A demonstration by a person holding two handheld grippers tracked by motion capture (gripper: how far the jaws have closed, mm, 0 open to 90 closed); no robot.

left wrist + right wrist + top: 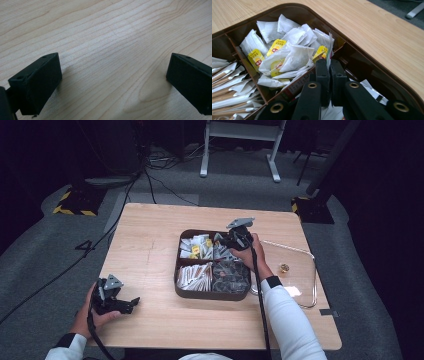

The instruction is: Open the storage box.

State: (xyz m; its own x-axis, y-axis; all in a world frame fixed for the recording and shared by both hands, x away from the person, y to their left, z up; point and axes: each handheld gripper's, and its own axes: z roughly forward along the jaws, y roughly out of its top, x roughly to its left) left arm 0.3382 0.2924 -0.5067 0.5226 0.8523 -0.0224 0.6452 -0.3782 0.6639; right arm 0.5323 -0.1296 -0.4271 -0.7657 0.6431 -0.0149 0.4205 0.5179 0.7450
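A white packet [329, 48] is being pinched upright between the closed jaws of the right gripper [329, 72] over the brown tray [294, 7]; the left gripper [113, 77] is being rested wide open on the table [105, 32].

There is one light wooden counter [150, 250]. On it sits one dark brown plastic tray [211, 295] with four parts inside. Beside the tray lies one clear see-through lid [305, 280]. There are two black hand-held grippers, the left hand-held gripper [131, 304] and the right hand-held gripper [222, 241]. The white paper tea bags with yellow tags [294, 53] are too many and too piled up to count.
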